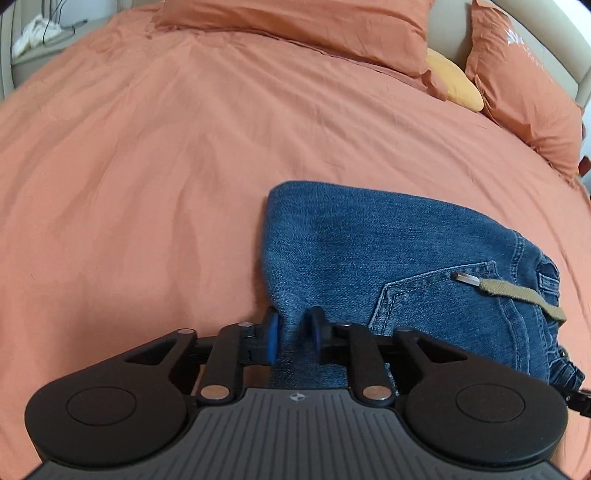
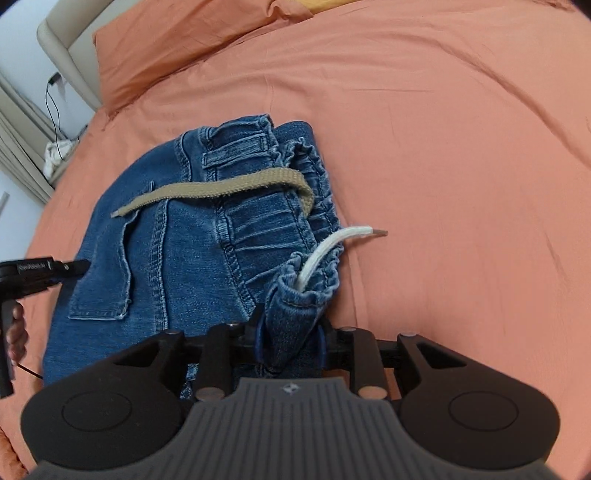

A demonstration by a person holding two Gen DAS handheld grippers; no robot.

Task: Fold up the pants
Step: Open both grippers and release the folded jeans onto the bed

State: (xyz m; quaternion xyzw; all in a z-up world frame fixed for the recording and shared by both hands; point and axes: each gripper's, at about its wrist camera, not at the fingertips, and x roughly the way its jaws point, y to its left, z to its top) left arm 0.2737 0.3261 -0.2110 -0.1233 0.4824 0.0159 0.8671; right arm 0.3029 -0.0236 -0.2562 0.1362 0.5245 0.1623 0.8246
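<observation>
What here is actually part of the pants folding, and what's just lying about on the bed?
Part of the job:
jeans
khaki drawstring
left gripper, clamped on denim
right gripper, clamped on the waistband

Just lying about:
orange pillows
yellow cushion
white cloth

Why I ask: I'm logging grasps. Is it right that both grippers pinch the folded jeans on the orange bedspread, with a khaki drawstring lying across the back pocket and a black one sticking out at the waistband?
Not quite: the drawstring at the waistband is white, not black, as the right wrist view shows. The rest holds: the left gripper and right gripper pinch the jeans on the orange bedspread, khaki drawstring across the pocket.
</observation>
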